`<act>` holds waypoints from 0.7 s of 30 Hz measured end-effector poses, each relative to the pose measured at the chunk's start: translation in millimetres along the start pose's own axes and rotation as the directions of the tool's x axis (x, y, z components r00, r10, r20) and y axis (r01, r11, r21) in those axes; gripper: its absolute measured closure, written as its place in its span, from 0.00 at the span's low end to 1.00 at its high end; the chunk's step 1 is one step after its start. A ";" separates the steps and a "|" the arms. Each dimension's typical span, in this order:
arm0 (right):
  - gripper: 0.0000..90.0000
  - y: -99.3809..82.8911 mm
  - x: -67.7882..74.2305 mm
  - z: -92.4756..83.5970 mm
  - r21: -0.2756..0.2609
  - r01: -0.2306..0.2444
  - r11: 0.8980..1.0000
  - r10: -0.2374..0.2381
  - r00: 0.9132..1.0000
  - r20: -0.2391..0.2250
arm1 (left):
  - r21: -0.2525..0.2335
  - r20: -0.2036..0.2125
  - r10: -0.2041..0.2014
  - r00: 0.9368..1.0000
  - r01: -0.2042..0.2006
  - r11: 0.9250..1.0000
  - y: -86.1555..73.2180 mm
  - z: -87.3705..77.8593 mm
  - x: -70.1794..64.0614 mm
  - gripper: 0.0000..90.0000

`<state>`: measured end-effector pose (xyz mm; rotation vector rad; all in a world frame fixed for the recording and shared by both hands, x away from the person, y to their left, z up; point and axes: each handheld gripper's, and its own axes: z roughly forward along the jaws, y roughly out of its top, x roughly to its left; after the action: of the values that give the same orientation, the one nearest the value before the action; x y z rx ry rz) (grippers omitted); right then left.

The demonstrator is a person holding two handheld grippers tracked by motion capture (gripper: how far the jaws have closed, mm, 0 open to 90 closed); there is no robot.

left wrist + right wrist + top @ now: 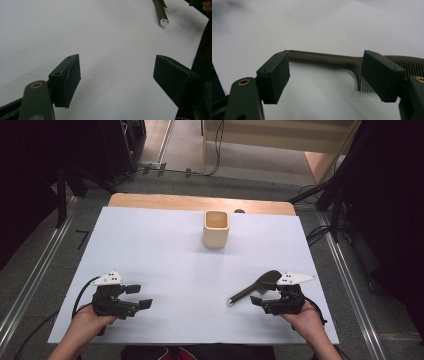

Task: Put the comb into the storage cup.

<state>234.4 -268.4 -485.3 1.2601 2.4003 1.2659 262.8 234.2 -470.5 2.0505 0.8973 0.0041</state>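
High view: a white-covered bench (165, 250) carries a cream square-mouthed cup (216, 228) at the far centre. A dark olive plastic comb with a round handle (252, 287) lies at the near right, its toothed head under the right claw (266, 298). The left claw (134, 296) rests at the near left, well apart from the comb.

Left gripper view: the left claw (116, 75) stands wide over bare bench, nothing between the jaws. The comb's handle tip (162, 18) shows far off.

Right gripper view: the right claw (324, 75) stands wide, the comb (324, 59) lying crosswise just beyond the jaws, not gripped. For a sound pickup, advance until the handle sits between the pads, near the neck, clear of the teeth, then close squarely.

No brand, label or writing is legible anywhere.
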 end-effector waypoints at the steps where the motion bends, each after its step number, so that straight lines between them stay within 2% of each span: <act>1: 0.23 0.2 -0.4 0.4 0.000 -0.001 1.000 0.001 1.000 -0.002 | 0.000 0.000 0.000 1.000 0.000 1.000 0.0 0.0 0.0 0.26; 6: 0.22 2.0 -0.8 2.4 0.011 -0.001 1.000 0.001 1.000 -0.007 | 0.014 -0.015 -0.004 1.000 0.004 1.000 1.7 2.4 2.7 0.26; 11: 0.21 1.6 -2.3 4.6 0.038 -0.016 0.999 0.017 1.000 -0.023 | 0.005 -0.005 -0.005 1.000 0.005 1.000 5.4 3.8 2.6 0.26; 13: 0.21 0.8 -2.1 4.1 0.037 -0.005 0.999 0.006 1.000 -0.019 | 0.005 -0.002 -0.008 1.000 0.008 1.000 6.7 4.3 2.7 0.26; 21: 0.21 0.9 -1.5 2.4 0.023 -0.014 1.000 0.015 1.000 -0.027 | 0.014 -0.001 -0.008 1.000 0.008 1.000 7.1 3.6 3.0 0.27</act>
<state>237.1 -267.7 -486.5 1.2764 2.4360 1.2714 270.4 230.8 -468.5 2.0598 0.9084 -0.0047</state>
